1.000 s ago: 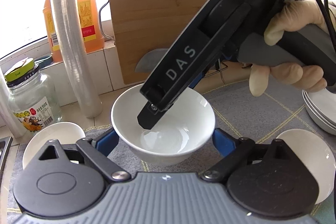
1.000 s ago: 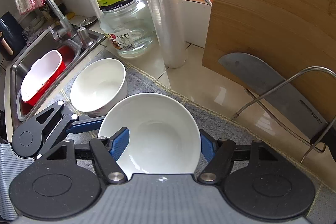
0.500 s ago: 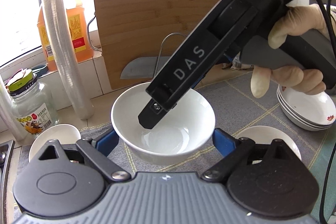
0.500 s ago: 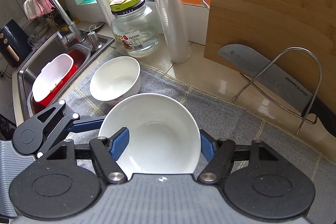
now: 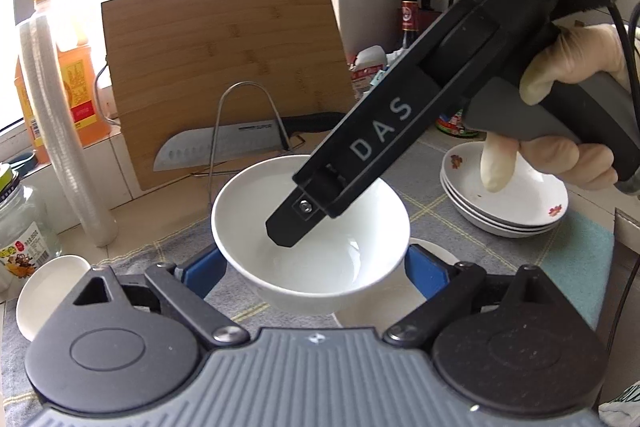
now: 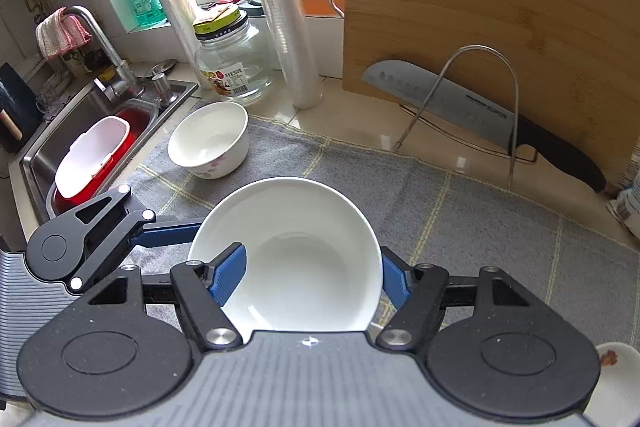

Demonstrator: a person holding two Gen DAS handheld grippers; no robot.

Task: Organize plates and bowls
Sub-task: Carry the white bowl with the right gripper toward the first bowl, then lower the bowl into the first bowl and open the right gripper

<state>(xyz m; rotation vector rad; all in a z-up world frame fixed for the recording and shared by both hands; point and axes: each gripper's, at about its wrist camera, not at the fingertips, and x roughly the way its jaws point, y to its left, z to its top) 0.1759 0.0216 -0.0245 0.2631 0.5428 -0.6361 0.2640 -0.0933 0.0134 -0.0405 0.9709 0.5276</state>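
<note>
Above grey mat [image 6: 500, 227], both hand-held grippers [image 5: 312, 263] [image 6: 312, 267] clasp white bowl [image 6: 288, 251] between them.

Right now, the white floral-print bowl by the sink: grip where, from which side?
White floral-print bowl: pinch the near rim from above, one finger inside, one outside. It stands upright and open, and the glass jar crowds its far side.

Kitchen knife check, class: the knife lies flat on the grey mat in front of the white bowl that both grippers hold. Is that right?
Not quite. The knife is not on the grey mat; it rests in a wire rack, leaning against the wooden cutting board on the counter behind the mat, as the right wrist view shows. The white bowl is indeed between the fingers of both the left gripper and right gripper.
</note>
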